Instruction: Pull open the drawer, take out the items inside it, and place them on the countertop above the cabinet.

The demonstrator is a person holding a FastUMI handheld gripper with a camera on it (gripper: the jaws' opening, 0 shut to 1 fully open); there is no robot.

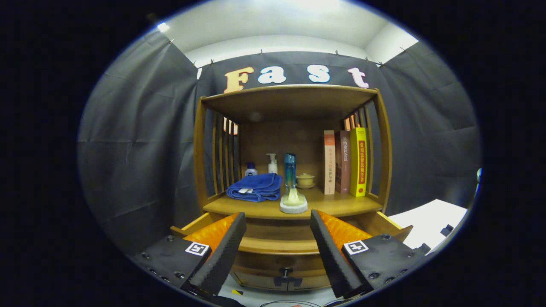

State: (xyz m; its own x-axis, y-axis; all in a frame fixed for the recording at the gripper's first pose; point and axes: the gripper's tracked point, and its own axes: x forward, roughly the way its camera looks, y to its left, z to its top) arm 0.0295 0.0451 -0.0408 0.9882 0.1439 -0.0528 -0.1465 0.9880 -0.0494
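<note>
Gripper (277,251): your fingers stand spread wide apart with nothing held between them; through the gap you see the drawer.
Drawer (279,245): pulled out of the cabinet toward you, just ahead of your fingers; its front rail runs across the gap, and its side walls angle out behind each finger. You cannot tell what lies inside it from this angle.
Lower front (281,279): a second front panel sits beneath the open drawer, with a dark knob (285,271) at its middle.
Countertop (332,207): the wooden surface above the drawer, beyond your fingers, under a slatted shelf frame.
Blue towel (256,187): folded, lying on the countertop's left part.
Brush (293,202): stands on a white base at the countertop's front edge, just beside the towel.
Blue bottle (289,170): upright, directly behind the brush.
Pump bottle (272,164): upright at the back, behind the towel.
Small lidded pot (305,180): at the back, near the books.
Books (344,162): three, upright on the right.
</note>
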